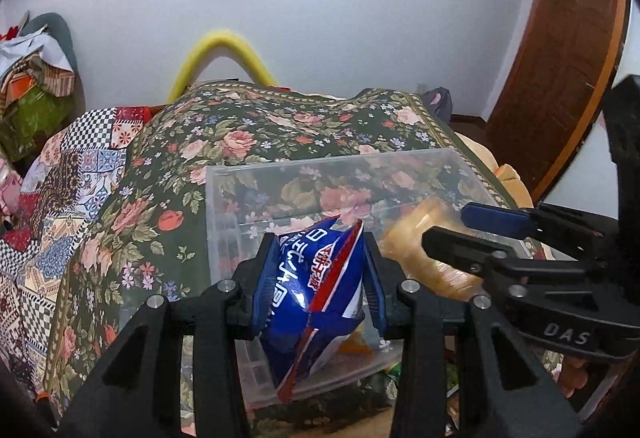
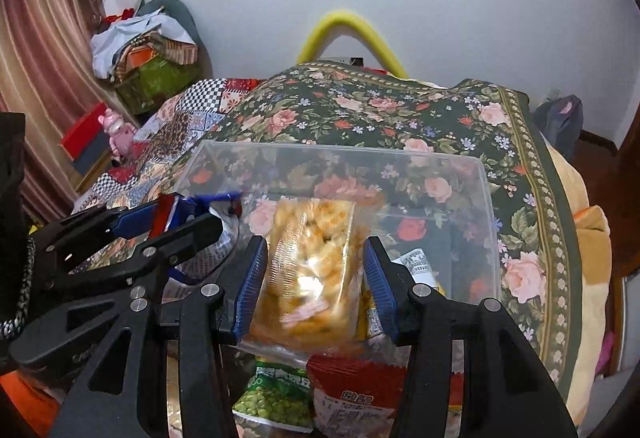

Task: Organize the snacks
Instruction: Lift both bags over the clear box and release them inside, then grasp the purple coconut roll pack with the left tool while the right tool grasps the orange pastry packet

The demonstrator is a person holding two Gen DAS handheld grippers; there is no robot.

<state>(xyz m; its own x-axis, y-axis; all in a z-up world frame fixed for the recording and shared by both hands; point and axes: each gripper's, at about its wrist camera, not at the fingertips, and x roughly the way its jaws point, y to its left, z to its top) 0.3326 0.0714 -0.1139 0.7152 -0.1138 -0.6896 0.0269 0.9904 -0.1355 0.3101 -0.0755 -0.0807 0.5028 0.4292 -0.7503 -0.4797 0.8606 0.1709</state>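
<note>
Over the clear plastic bin (image 2: 486,198) on the floral bedspread (image 1: 280,126), the left gripper (image 1: 320,274) pinches a blue snack bag (image 1: 316,290) and the right gripper (image 2: 316,278) clamps a clear pack of yellow puffs (image 2: 308,266). Best lowered well inside the bin before letting go, each to its own side. The blue bag carries Chinese characters; "DAS" is lettered on the right gripper.

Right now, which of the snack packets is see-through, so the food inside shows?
The clear packet of yellow crackers held in the right gripper; the blue packet and the red packet are printed and opaque.
</note>
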